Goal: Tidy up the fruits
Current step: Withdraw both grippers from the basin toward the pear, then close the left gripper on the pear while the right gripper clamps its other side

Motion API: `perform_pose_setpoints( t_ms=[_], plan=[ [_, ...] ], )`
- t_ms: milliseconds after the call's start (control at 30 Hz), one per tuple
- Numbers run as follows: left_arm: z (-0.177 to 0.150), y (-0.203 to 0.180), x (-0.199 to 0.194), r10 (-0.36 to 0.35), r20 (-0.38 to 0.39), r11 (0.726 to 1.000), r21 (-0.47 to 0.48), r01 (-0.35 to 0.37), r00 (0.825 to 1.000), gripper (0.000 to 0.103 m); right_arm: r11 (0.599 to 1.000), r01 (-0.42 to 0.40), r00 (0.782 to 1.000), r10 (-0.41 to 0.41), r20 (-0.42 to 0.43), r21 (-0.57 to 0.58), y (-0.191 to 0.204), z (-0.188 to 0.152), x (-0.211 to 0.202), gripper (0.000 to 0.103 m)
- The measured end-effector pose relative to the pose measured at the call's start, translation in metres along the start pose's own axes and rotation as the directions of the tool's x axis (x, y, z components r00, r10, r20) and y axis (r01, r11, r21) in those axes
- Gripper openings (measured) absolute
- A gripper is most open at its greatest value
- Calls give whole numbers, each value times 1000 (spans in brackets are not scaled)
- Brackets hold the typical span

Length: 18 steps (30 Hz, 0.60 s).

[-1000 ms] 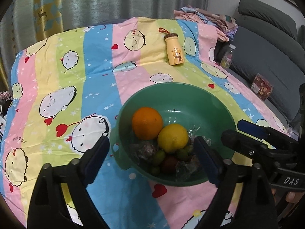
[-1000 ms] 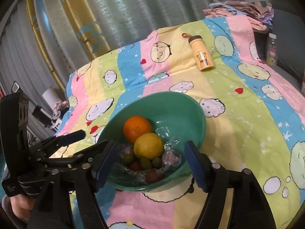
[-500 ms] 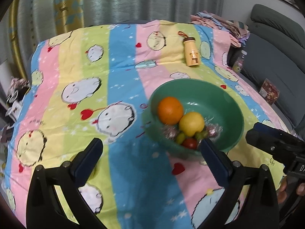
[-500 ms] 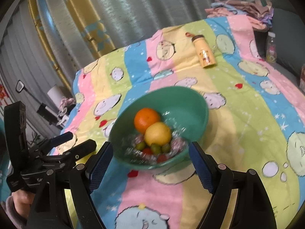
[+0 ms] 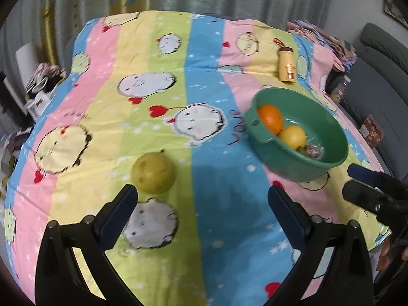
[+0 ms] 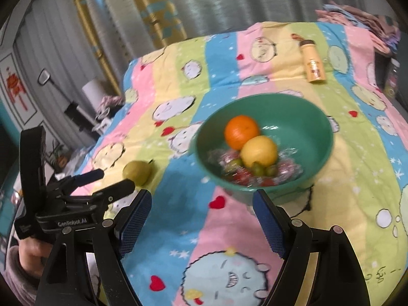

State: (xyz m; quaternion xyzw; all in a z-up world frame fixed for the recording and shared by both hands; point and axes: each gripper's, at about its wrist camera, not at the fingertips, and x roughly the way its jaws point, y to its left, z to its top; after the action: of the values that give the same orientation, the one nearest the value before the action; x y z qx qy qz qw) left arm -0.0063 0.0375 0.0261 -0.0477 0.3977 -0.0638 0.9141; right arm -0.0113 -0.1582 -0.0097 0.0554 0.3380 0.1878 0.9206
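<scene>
A green bowl point(image 5: 329, 117) sits on the striped cartoon cloth and holds an orange point(image 5: 270, 117), a yellow lemon point(image 5: 292, 136) and several small wrapped fruits point(image 6: 255, 170). A yellow-green pear point(image 5: 153, 172) lies loose on the cloth, left of the bowl; it also shows in the right wrist view point(image 6: 136, 171). My left gripper point(image 5: 202, 205) is open and empty, its left finger just in front of the pear. My right gripper point(image 6: 201, 216) is open and empty, in front of the bowl point(image 6: 316, 117).
A yellow bottle point(image 5: 287, 63) lies on its side at the far right of the cloth. Folded clothes point(image 6: 362, 23) are stacked at the far right corner. A grey sofa point(image 5: 382, 58) stands to the right. Curtains hang behind. Clutter sits beyond the left edge.
Both grippers have pulled back from the bowl and the left one has swung left. The pear has come into view near the left gripper. The bowl now sits to the right.
</scene>
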Motion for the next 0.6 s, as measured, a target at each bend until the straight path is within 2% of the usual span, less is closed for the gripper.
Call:
perform_pose_setpoints(
  t_ms=[133, 233, 300, 467, 600],
  plan=[
    [-11, 24, -7, -10, 31, 997, -78, 13, 999, 102, 998, -38, 999, 36, -38, -51, 18, -5, 12, 82],
    [-20, 40, -8, -2, 27, 993, -115, 5, 1000, 102, 993, -74, 996, 68, -66, -95, 32, -9, 22, 82],
    [-24, 51, -7, -26, 21, 988, -149, 29, 999, 102, 989, -95, 993, 86, -87, -115, 40, -10, 29, 82],
    [-29, 68, -3, -39, 11, 978, -205, 41, 999, 102, 982, -113, 987, 92, -132, -154, 56, -14, 48, 82],
    [-30, 76, 3, -79, 17, 971, -225, 81, 997, 102, 978, -119, 983, 92, -159, -170, 62, -13, 65, 82]
  ],
)
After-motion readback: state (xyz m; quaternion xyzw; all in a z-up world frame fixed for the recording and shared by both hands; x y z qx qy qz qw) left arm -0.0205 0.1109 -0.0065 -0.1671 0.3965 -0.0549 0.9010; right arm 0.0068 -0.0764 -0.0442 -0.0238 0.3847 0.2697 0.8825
